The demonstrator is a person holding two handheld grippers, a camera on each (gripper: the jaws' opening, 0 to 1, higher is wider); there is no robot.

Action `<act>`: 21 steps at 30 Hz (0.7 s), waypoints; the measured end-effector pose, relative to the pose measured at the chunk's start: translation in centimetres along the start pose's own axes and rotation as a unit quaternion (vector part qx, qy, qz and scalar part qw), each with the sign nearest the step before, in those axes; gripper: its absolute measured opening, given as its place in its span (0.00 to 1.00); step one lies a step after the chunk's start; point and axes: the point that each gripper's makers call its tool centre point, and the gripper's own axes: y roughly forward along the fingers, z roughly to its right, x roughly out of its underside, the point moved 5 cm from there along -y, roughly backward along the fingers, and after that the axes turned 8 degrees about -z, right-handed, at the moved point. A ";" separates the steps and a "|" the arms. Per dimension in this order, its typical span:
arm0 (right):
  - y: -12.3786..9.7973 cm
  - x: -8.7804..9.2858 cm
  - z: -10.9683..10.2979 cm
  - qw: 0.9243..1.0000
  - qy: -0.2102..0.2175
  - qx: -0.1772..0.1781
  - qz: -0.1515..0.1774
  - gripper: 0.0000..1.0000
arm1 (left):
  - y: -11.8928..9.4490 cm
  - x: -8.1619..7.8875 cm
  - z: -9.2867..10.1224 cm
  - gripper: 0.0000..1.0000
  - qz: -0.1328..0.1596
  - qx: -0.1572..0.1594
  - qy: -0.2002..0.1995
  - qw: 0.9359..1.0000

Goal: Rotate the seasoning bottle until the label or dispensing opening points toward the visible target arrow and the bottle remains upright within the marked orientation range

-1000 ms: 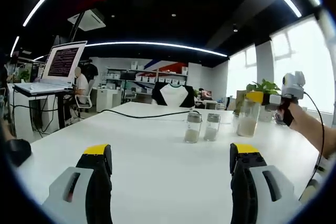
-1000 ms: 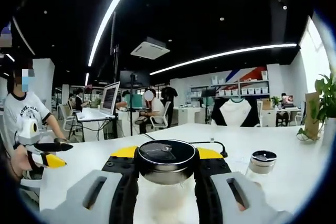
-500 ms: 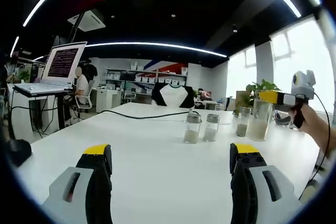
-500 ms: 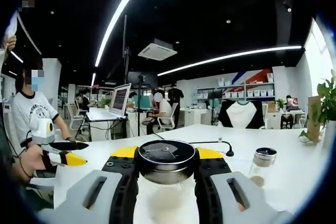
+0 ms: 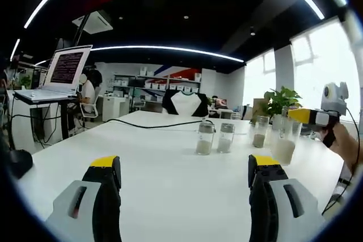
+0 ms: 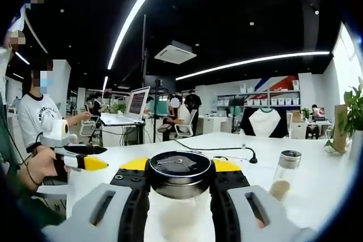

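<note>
Broad white table (image 5: 170, 162) spreading under both views, a black cable (image 5: 153, 124) trailing across its far part. Beyond it, an open laptop (image 5: 59, 75) on a raised stand at the left, a seated person in white (image 6: 180, 118) near it, and a leafy potted plant (image 5: 282, 99) by the bright window. On the table, well ahead of the left gripper (image 5: 184, 179), two small glass shakers (image 5: 214, 138) standing upright just beside each other, each part-filled with pale powder; a third small jar (image 5: 260, 132) upright a little further right. Left gripper's yellow-tipped jaws spread wide apart, nothing between them, poised low over bare tabletop. At the right edge of the left gripper view, the right gripper (image 5: 303, 116) held in a hand (image 5: 346, 143), clamped on the seasoning bottle (image 5: 286, 137), which stands upright with pale contents in its lower part; whether its base touches the table cannot be told. In the right gripper view, the right gripper (image 6: 180, 188) closed against that same seasoning bottle (image 6: 179, 174), dark round lid pressed between the yellow-edged jaws, glass body running down between them. Just right of it, a small jar (image 6: 282, 174) upright on the table. At the left of that view, the left gripper (image 6: 79, 157) in a hand, well apart from the bottle. No arrow or label legible.
</note>
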 end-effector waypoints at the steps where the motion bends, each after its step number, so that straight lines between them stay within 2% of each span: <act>1: 0.0 0.2 -0.1 1.000 0.000 0.001 0.000 0.38 | 0.0 0.0 0.0 0.98 0.000 0.000 0.000 1.000; 12: -0.3 1.9 -1.1 1.000 -0.009 -0.003 0.001 0.38 | 0.0 0.0 -0.2 0.98 0.001 -0.001 0.000 1.000; 21: -0.6 2.9 -0.9 1.000 0.005 0.002 -0.001 0.39 | 0.2 0.3 0.0 0.98 -0.004 0.005 0.002 1.000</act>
